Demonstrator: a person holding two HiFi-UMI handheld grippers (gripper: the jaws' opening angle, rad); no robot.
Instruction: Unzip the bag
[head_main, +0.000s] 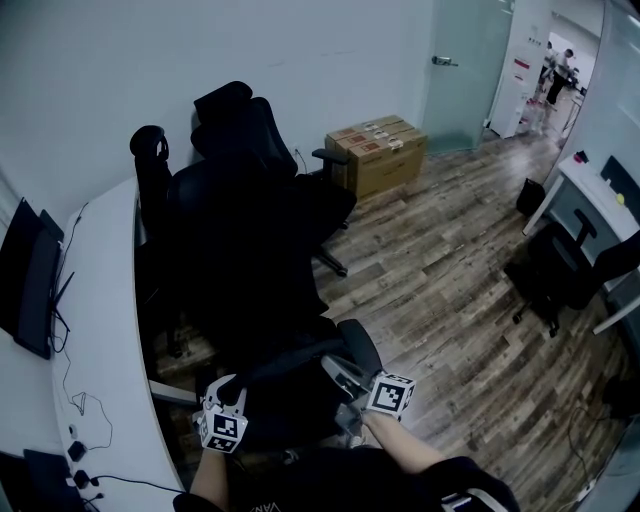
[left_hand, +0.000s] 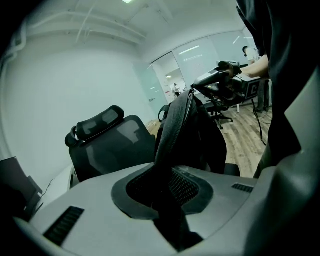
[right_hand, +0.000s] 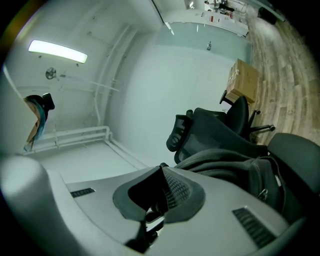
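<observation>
The black bag sits on the near office chair, right in front of the person. The left gripper is clamped on the bag's zippered edge. The right gripper, jaws pressed tight together, is at the bag's right side.

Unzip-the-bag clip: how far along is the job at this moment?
Done: the left hand-held gripper clamps the black bag by its edge, steadying it. In hand: the right hand-held gripper is shut on a small dark tab, probably the zip pull. Left: how far the zip is open cannot be told.
</observation>
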